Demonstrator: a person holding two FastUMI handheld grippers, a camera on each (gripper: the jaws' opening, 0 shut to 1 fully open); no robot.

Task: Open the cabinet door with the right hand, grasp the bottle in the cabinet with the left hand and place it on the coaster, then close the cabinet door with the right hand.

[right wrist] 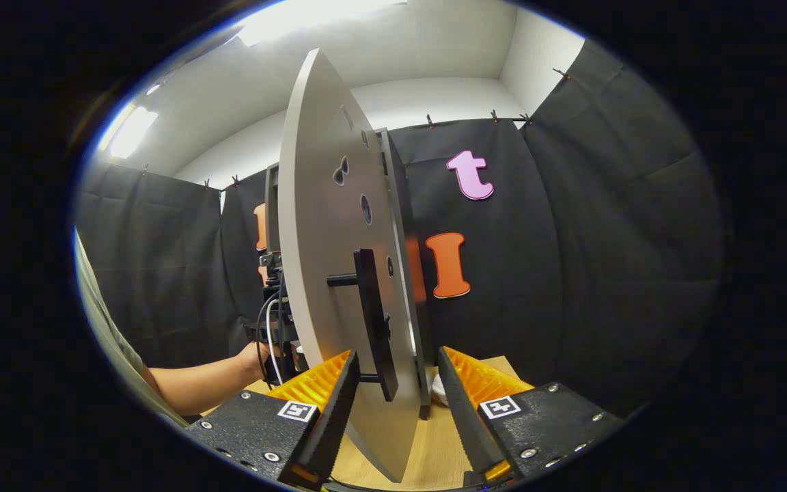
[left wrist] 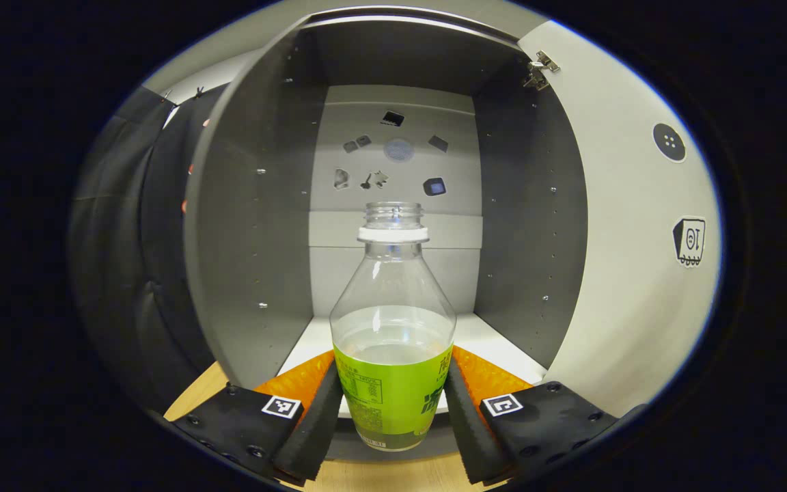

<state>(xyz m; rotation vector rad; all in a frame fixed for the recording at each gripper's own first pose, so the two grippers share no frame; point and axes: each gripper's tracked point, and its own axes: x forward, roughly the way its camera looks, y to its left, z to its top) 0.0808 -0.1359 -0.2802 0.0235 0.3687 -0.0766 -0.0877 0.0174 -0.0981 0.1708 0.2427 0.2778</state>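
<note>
Clear bottle (left wrist: 392, 342), one, clamped in left claw (left wrist: 392, 403), cabinet door (right wrist: 328, 273) open

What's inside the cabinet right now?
The cabinet holds one uncapped bottle, part-filled with clear liquid, at the front edge between the left gripper fingers. The floor behind the bottle is hidden.

The left gripper view sits close at the cabinet (left wrist: 393, 137) mouth, facing straight in. The right gripper view looks edge-on along the open door (right wrist: 328, 273) from very near, low over the table (right wrist: 434, 451). Both views share the door (left wrist: 626, 225).
</note>
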